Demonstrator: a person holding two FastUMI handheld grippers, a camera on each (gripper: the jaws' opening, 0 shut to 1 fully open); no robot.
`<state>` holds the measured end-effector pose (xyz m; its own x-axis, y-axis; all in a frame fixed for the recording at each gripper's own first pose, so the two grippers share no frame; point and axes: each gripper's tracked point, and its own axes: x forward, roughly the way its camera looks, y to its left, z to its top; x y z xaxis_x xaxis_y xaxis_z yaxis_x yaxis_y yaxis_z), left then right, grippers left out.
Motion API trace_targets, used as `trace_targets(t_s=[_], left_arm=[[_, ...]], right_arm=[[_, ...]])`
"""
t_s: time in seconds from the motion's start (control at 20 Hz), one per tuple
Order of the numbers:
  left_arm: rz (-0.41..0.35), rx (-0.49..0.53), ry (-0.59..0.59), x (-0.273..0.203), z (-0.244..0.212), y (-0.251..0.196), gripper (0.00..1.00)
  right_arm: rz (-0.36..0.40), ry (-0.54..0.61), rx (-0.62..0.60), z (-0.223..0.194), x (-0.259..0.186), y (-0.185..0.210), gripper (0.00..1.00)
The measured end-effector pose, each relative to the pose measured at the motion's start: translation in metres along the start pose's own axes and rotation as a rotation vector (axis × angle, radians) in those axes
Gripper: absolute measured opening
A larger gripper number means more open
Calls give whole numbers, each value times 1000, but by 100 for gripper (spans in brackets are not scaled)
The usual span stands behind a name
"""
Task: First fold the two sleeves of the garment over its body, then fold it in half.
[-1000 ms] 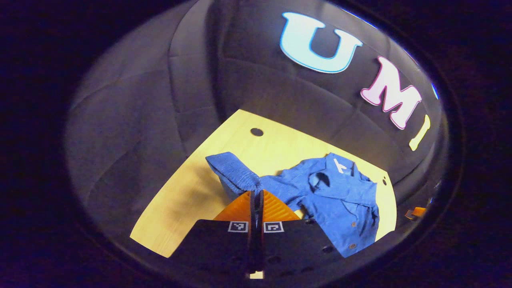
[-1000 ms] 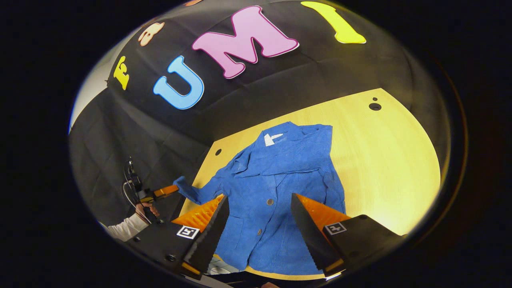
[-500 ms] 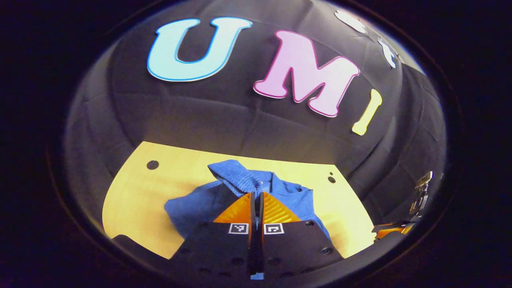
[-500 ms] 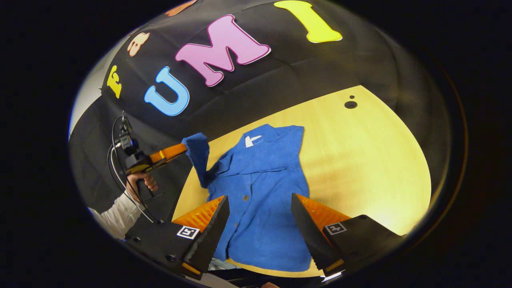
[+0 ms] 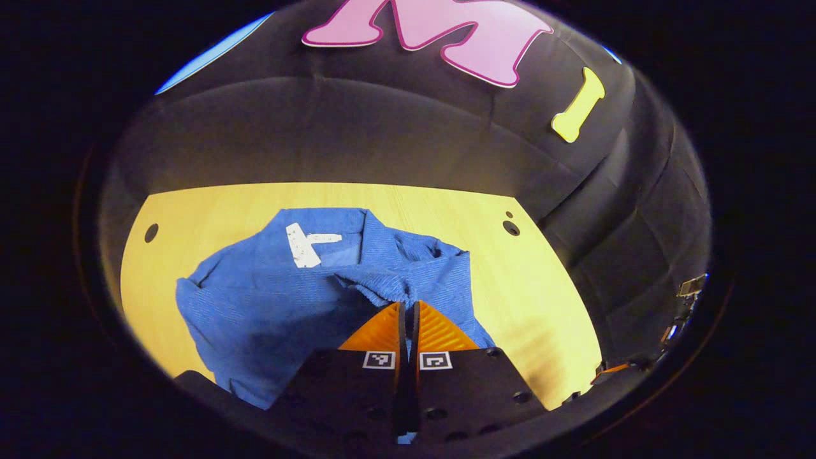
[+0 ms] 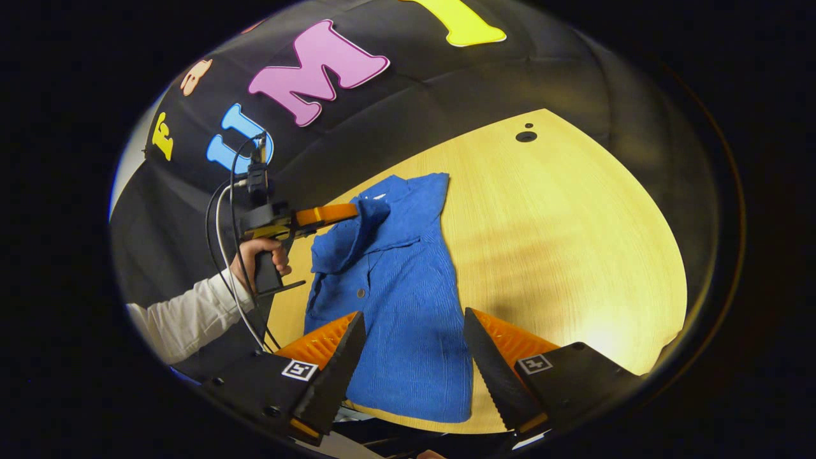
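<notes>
Two fingers of the right claw [image 6: 408, 357] stand wide apart above the near hem of the blue shirt [image 6: 395, 299], which lies flat toward the counter's [image 6: 574, 255] left edge. Farther off, the left claw [image 5: 408, 306], held by a hand [image 6: 258, 252], pinches the sleeve [image 5: 376, 287] over the shirt's collar.

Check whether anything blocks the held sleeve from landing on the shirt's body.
Nothing visible does. The left gripper is shut on the sleeve, carried over the shirt; the open right gripper hangs apart nearer the hem.
</notes>
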<state>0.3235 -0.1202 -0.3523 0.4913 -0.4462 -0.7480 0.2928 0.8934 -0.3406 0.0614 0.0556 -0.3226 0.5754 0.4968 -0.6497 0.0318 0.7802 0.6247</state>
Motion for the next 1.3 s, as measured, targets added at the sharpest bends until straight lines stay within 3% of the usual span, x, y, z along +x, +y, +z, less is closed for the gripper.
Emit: trace_targets(t_s=[0.25, 0.4, 0.45, 0.55, 0.65, 0.7, 0.85, 1.0, 1.1, 1.3], left_arm=[[-95, -21, 50, 22, -13, -30, 0], [-469, -204, 9, -8, -9, -106, 9], [-483, -239, 1, -10, -5, -116, 34], [-328, -204, -27, -11, -9, -89, 83], [-191, -115, -28, -33, -22, -52, 75], [-120, -77, -16, -49, -33, -34, 82], [75, -21, -6, -112, -75, 19, 82], [286, -14, 61, -184, -155, 76, 82], [426, -55, 170, -227, -224, 116, 82], [473, -273, 306, -270, -317, 128, 82]], right_arm=[[1, 31, 15, -6, 9, -4, 98], [5, 42, 12, -10, 14, -3, 98], [4, 49, 9, -13, 16, -2, 98], [6, 69, 7, -19, 19, -1, 98], [15, 76, 7, -21, 21, 4, 98], [19, 80, 7, -23, 22, 5, 98], [6, 102, 1, -33, 26, 5, 98], [-60, 155, -27, -56, 32, -9, 98], [-136, 204, -49, -72, 33, -22, 98], [-267, 304, -41, -113, 35, -45, 98]])
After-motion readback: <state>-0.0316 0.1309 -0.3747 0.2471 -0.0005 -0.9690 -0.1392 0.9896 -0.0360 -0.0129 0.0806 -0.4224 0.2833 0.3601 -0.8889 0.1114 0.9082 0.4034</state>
